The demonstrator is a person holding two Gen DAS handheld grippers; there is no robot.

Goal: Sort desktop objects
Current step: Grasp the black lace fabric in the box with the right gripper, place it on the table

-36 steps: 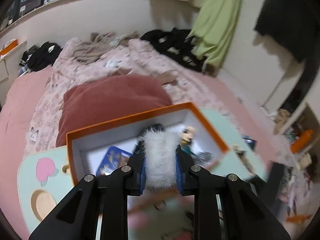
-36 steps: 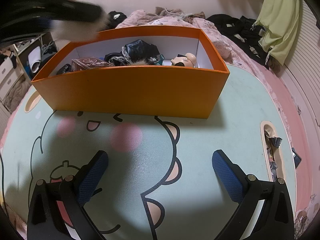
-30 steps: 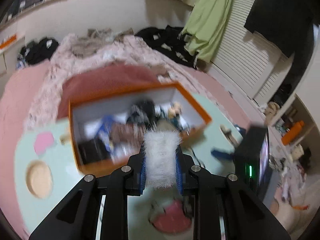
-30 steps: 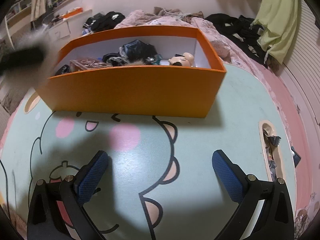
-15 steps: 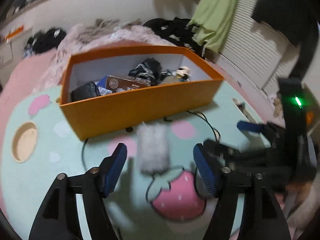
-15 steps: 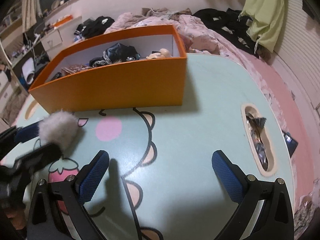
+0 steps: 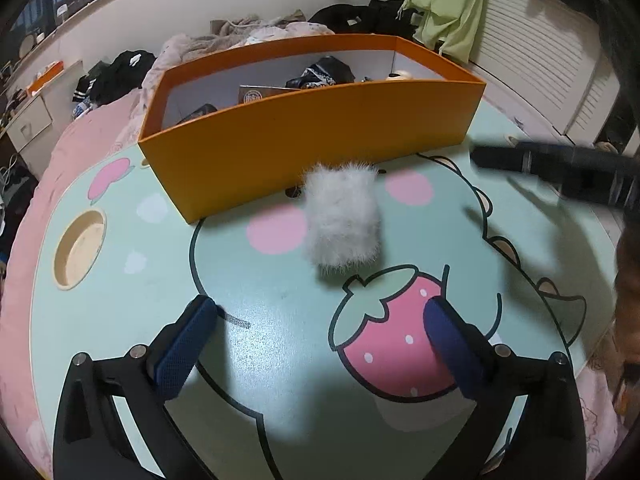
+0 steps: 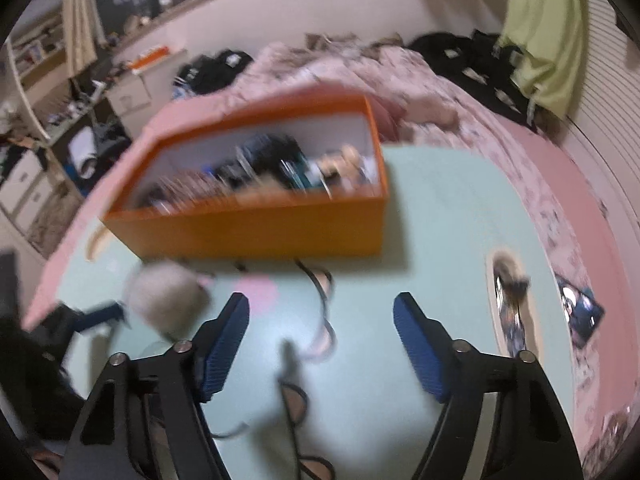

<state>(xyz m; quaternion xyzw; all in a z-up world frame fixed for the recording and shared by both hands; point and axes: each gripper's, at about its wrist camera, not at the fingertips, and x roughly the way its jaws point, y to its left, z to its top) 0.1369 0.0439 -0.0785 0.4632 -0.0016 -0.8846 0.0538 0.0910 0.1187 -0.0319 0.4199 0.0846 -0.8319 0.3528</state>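
progress: box (image 7: pixel 312 140) holds several items | puff (image 7: pixel 342 216) lies loose on desk (image 7: pixel 280 300), ahead of left tool (image 7: pixel 320 332), outside box | left jaws just spread wide, empty | right tool (image 8: pixel 320 344) narrowing, empty | left: box the puff

- From the left wrist, the desk (image 7: pixel 256 312) is viewed steeply and closely, the orange box (image 7: pixel 320 148) filling the upper centre.
- From the right wrist, box (image 8: pixel 256 232) and desk (image 8: pixel 432 216) are shared, blurred, upper left.

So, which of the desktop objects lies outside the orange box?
The white fluffy pouch: it lies alone on the green table, in front of the orange box; the other objects are inside the box.
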